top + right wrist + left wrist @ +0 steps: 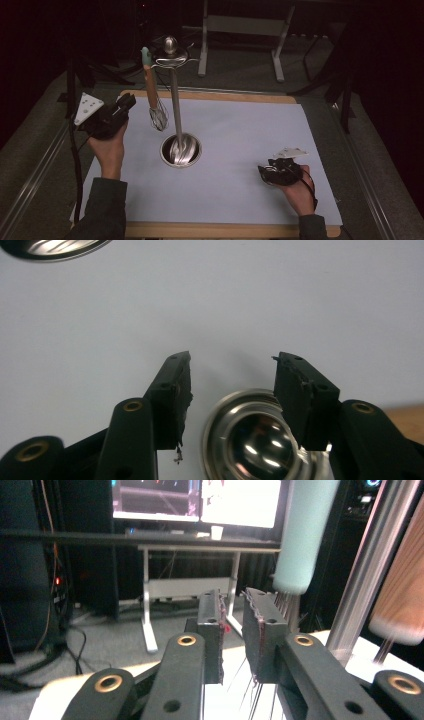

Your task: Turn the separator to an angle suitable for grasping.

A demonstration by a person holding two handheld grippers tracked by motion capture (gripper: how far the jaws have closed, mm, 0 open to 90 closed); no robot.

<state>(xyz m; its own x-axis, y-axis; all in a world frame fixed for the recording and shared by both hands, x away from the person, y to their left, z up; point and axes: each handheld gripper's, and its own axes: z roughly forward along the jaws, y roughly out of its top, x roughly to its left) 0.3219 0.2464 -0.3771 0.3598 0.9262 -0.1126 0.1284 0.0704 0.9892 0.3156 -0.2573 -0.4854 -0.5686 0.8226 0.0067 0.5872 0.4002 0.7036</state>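
A metal utensil stand [176,110] rises from a round base [181,150] on the pale mat. A whisk [151,90] with a wooden handle and a teal end hangs from its top, wire head down. My left gripper [127,101] is held level just left of the whisk. Its jaws [232,625] stand a little apart with nothing between the pads. A teal handle [305,535], the stand's pole [367,575] and a blurred wooden handle [402,600] are close ahead. My right gripper [264,172] hovers low over the mat, open [232,375]. A shiny metal bowl-shaped piece [250,435] lies beneath its jaws.
The pale mat [240,130] covers a wooden board [210,95] with grey carpet around it. The stand's base [50,247] shows at the top left of the right gripper view. A desk frame [240,25] stands behind the table, with monitors [200,497] on it.
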